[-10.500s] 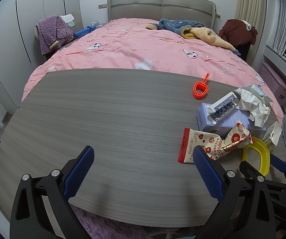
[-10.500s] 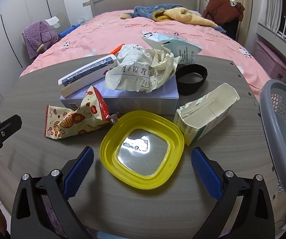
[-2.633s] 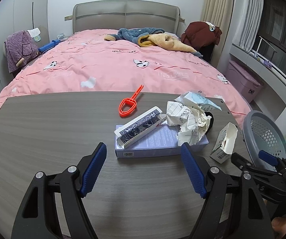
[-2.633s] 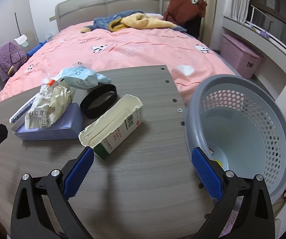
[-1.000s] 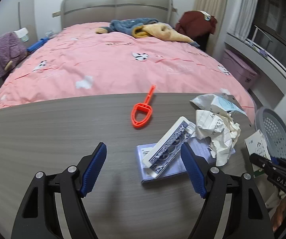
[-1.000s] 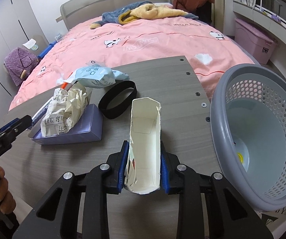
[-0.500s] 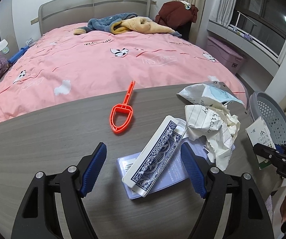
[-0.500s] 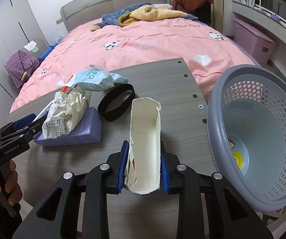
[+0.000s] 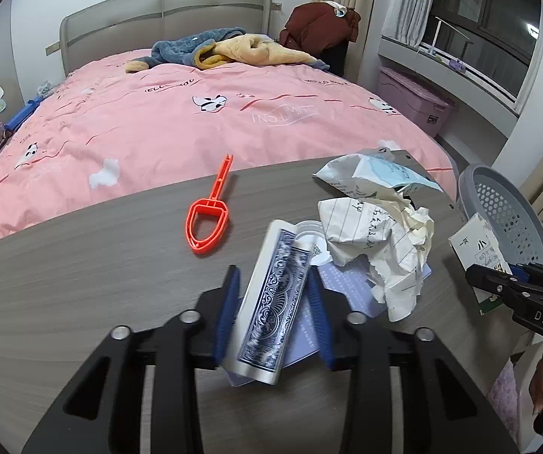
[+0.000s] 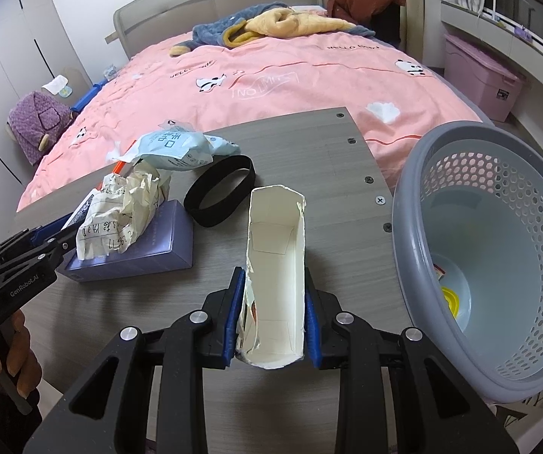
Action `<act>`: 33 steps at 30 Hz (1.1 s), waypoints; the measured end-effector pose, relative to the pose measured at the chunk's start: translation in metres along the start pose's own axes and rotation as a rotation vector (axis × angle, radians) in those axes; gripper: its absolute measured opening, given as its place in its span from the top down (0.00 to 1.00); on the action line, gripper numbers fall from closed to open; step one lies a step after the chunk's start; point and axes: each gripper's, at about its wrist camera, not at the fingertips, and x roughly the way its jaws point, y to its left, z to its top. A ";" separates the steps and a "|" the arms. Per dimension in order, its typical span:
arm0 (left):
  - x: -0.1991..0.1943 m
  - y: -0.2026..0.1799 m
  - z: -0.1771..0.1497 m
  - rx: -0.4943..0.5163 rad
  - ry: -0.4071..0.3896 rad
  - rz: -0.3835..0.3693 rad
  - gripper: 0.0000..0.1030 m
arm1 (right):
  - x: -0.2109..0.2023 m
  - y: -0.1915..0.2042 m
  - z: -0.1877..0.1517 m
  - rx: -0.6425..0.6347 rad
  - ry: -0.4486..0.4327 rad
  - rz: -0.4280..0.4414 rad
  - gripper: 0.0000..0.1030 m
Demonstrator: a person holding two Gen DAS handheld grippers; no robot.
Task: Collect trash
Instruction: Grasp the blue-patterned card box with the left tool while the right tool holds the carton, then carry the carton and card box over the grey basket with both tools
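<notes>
My left gripper (image 9: 273,276) has its jaws closing around a long playing-card box (image 9: 271,302) with a blue pattern, and the pads touch both its sides. The card box lies on a purple box (image 9: 347,287), beside crumpled paper (image 9: 377,242). My right gripper (image 10: 274,276) is shut on a torn white carton (image 10: 277,249), held just above the table left of the grey basket (image 10: 460,128). A yellow lid (image 10: 455,299) lies in the basket. A blue-and-white packet (image 10: 176,147) rests behind the paper.
An orange scoop (image 9: 207,227) lies on the grey wooden table (image 9: 82,265) near its far edge. A black ring (image 10: 218,193) sits beside the purple box. A pink bed runs along the far side of the table. The basket stands off the table's right end.
The left gripper's jaws have come together from wide apart onto the card box. The right gripper and its carton have stayed still.
</notes>
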 end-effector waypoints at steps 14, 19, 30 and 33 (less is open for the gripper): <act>-0.030 0.013 -0.006 -0.117 -0.050 0.050 0.81 | -0.012 0.000 -0.001 0.000 -0.021 0.023 0.73; -0.054 0.004 -0.004 -0.124 -0.096 0.081 0.81 | -0.026 -0.004 0.000 -0.004 -0.044 0.026 0.73; -0.076 -0.096 0.024 -0.013 -0.164 -0.039 0.81 | -0.070 -0.055 0.004 0.051 -0.140 -0.007 0.73; -0.063 -0.134 0.030 0.036 -0.139 -0.076 0.81 | -0.077 -0.082 0.000 0.085 -0.153 -0.035 0.73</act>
